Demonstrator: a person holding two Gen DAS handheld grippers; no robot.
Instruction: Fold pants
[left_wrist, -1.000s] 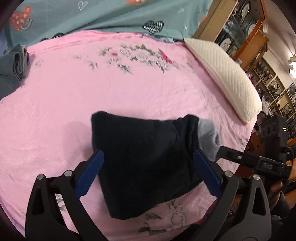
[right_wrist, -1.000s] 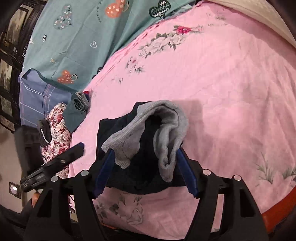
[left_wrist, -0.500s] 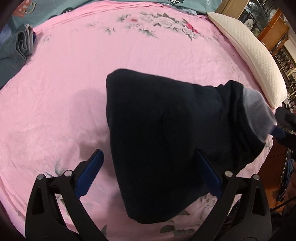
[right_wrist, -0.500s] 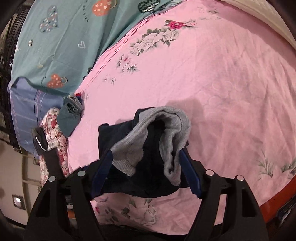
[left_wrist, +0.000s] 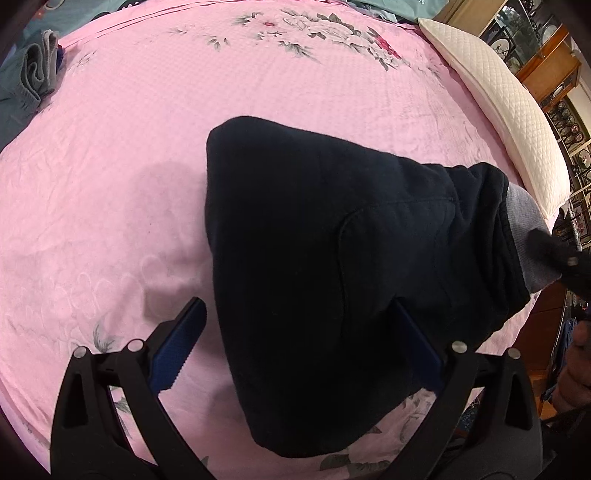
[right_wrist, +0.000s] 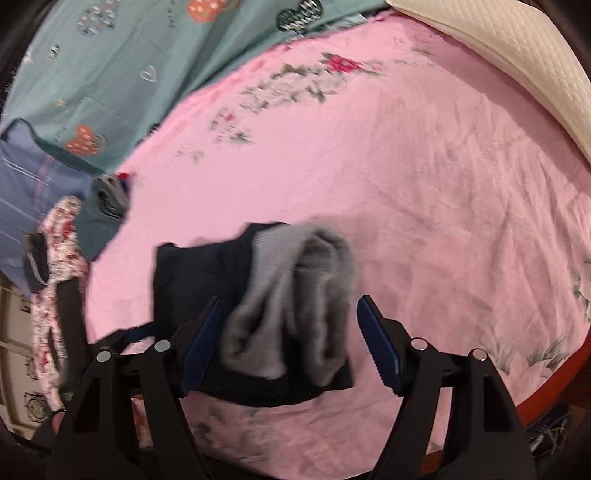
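Dark navy pants lie folded on the pink floral bed sheet, their grey cuffs at the right end. My left gripper hovers open low over the near part of the pants. One of its fingers is over the sheet, the other over the dark cloth. In the right wrist view the grey cuffs are bunched on the navy fabric between the wide jaws of my right gripper. It is open, and a gap shows beside its right pad.
A white quilted pillow lies along the bed's far right edge, with wooden shelves behind. A rolled grey-green garment sits at the far left by a teal quilt. A person's hand is at the right.
The left gripper has dropped toward the pants, which now fill its view. The right gripper's jaws have spread slightly away from the grey cuffs, and it has tilted a little.
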